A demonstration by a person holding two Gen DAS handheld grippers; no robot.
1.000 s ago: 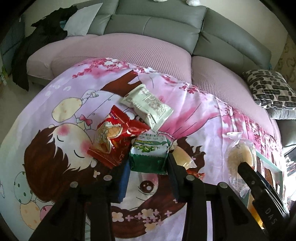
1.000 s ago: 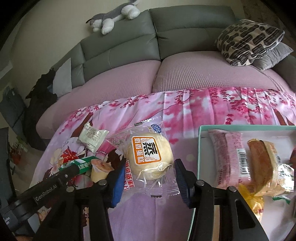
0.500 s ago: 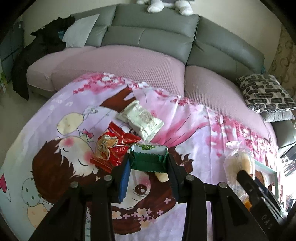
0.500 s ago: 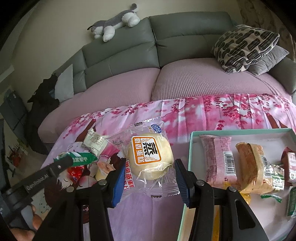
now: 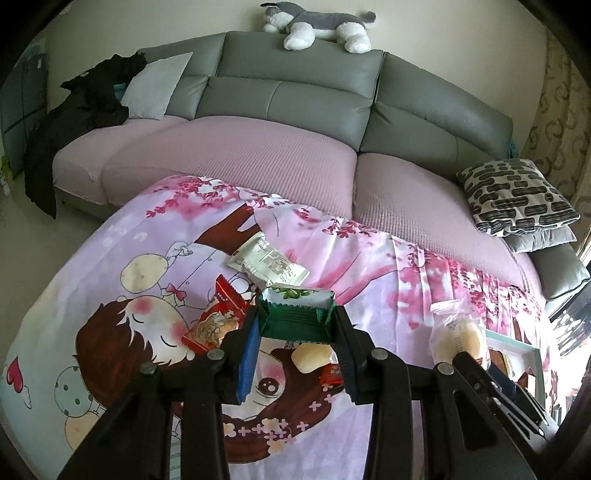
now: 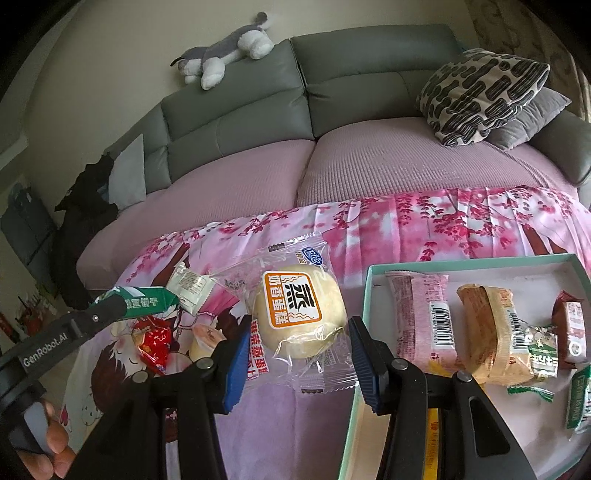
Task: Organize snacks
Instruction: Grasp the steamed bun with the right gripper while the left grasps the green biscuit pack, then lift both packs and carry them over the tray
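My left gripper (image 5: pixel 297 325) is shut on a green snack packet (image 5: pixel 295 314) and holds it above the pink cartoon cloth; it also shows in the right wrist view (image 6: pixel 146 301). My right gripper (image 6: pixel 297 345) is shut on a clear-wrapped steamed cake (image 6: pixel 295 314), held just left of the teal tray (image 6: pixel 461 260). The cake also shows in the left wrist view (image 5: pixel 458 334). On the cloth lie a red packet (image 5: pixel 218 321), a white packet (image 5: pixel 267 264) and a yellow jelly cup (image 5: pixel 310 356).
The tray holds several snacks, among them a pink bar (image 6: pixel 424 317) and a tan cake packet (image 6: pixel 495 339). A grey sofa (image 5: pixel 295 96) with a patterned pillow (image 5: pixel 517 195) and a plush dog (image 5: pixel 317 26) stands behind the cloth.
My left gripper has lifted the green packet off the cloth and tilted up. My right gripper has carried the cake up and toward the tray.
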